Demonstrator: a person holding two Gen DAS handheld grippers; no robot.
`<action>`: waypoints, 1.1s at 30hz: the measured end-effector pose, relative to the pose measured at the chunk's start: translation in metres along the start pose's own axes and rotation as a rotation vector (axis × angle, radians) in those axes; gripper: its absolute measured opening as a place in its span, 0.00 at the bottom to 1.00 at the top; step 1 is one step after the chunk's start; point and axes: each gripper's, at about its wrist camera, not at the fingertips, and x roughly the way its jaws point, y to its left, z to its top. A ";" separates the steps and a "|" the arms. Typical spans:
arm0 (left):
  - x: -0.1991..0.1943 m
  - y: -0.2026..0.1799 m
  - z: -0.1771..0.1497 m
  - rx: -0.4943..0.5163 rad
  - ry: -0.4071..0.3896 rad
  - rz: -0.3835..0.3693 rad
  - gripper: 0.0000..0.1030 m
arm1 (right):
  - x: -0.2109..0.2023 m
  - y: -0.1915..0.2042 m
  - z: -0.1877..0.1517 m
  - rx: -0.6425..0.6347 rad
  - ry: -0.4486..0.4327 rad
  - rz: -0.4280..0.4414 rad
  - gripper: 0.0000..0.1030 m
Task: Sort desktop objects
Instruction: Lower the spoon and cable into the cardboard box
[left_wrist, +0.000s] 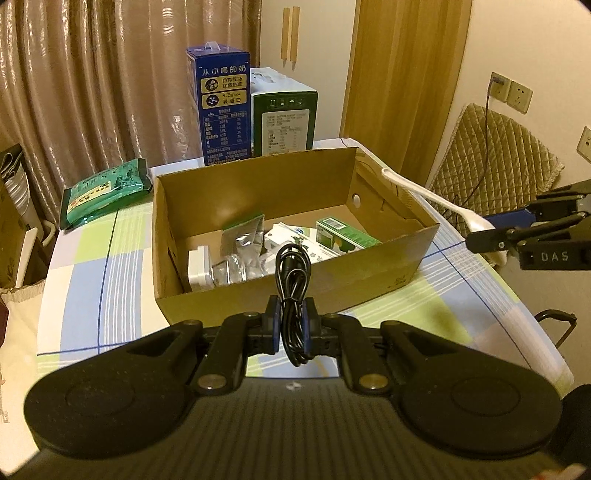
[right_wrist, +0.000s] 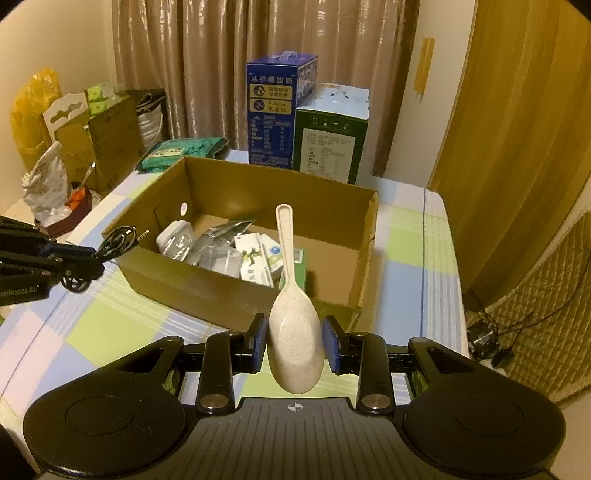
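Note:
An open cardboard box (left_wrist: 332, 280) (right_wrist: 221, 291) stands on the checked tablecloth, holding packets, a white adapter and small green boxes. My left gripper (left_wrist: 292, 317) is shut on a coiled black cable (left_wrist: 293, 269), held just in front of the box's near wall. From the right wrist view the same cable (right_wrist: 118, 238) hangs at the box's left corner, with the left gripper (right_wrist: 92, 258) behind it. My right gripper (right_wrist: 294, 338) is shut on the bowl of a speckled white spoon (right_wrist: 291, 314), handle pointing over the box. The spoon (left_wrist: 436, 197) also shows at the box's right side.
A blue milk carton (left_wrist: 221, 107) and a green carton (left_wrist: 284, 122) stand behind the box. A green packet (left_wrist: 107, 192) lies at the table's back left. Bags and boxes (right_wrist: 74, 147) crowd the left of the table. A quilted chair (left_wrist: 495, 158) stands on the right.

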 end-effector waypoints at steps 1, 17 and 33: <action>0.001 0.002 0.001 0.003 0.002 0.000 0.08 | 0.001 -0.001 0.002 -0.003 0.003 -0.002 0.28; 0.027 0.032 0.036 -0.002 0.030 0.006 0.08 | 0.034 -0.016 0.038 -0.035 0.045 -0.010 0.28; 0.060 0.044 0.054 -0.033 0.073 -0.011 0.08 | 0.067 -0.023 0.062 -0.040 0.110 0.003 0.29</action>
